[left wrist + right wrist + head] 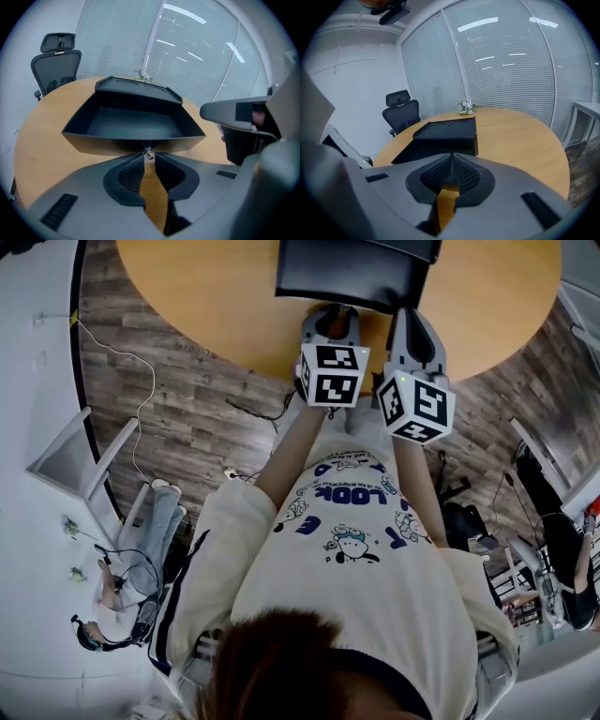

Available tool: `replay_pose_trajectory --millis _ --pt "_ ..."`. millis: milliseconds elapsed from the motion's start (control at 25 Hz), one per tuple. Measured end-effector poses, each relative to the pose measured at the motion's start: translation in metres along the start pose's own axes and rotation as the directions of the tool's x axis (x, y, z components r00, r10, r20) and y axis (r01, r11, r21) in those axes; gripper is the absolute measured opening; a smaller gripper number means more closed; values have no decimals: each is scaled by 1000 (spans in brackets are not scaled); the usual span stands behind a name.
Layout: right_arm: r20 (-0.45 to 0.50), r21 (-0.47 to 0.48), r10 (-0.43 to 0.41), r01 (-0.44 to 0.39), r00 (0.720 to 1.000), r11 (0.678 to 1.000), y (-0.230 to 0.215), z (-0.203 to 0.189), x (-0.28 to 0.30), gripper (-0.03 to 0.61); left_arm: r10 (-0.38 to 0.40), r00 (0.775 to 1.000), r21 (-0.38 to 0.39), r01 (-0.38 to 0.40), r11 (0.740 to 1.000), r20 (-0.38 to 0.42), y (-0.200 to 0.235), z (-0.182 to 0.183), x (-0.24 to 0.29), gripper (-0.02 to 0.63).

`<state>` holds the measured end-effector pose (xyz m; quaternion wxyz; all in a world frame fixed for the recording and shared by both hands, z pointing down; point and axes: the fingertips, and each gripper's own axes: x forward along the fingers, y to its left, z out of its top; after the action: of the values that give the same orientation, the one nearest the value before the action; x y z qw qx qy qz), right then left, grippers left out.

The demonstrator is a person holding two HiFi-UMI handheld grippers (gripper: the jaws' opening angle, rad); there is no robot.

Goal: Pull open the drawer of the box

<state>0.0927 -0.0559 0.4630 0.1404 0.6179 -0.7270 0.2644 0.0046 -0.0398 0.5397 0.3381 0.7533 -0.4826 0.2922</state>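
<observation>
We see the drawer (133, 123) drawn well out of the black box (138, 87), its bare inside open to view. A small shiny knob (149, 153) sits at the middle of the drawer's front wall. The left gripper (149, 156) has its jaws closed on that knob, and the two tips pinch it from either side.

The right gripper (451, 158) is just in front of the box, at its right front corner and beside the left gripper. Its jaws are pressed together with nothing between them. We cannot tell whether its tips touch the box.

The box stands on a round wooden table (187, 296), near the edge closest to the person. Beyond the box, by the table's far edge, lies a small pale ornament (465, 108). Behind the box and to its left stands a black office chair (56, 61), and behind the box runs a wall of slatted blinds (187, 56)
</observation>
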Motion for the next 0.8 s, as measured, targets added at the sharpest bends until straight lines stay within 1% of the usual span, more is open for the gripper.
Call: replay_pose_trajectory --millis 600,800 --pt "2 2 7 -7 1000 1000 -3 1 -4 35 10 1000 0 -10 1000 16 -1 0 0 78" --pt "3 1 8 -8 1000 1000 -2 2 -6 35 11 1000 -26 -11 1000 16 -2 0 1 78"
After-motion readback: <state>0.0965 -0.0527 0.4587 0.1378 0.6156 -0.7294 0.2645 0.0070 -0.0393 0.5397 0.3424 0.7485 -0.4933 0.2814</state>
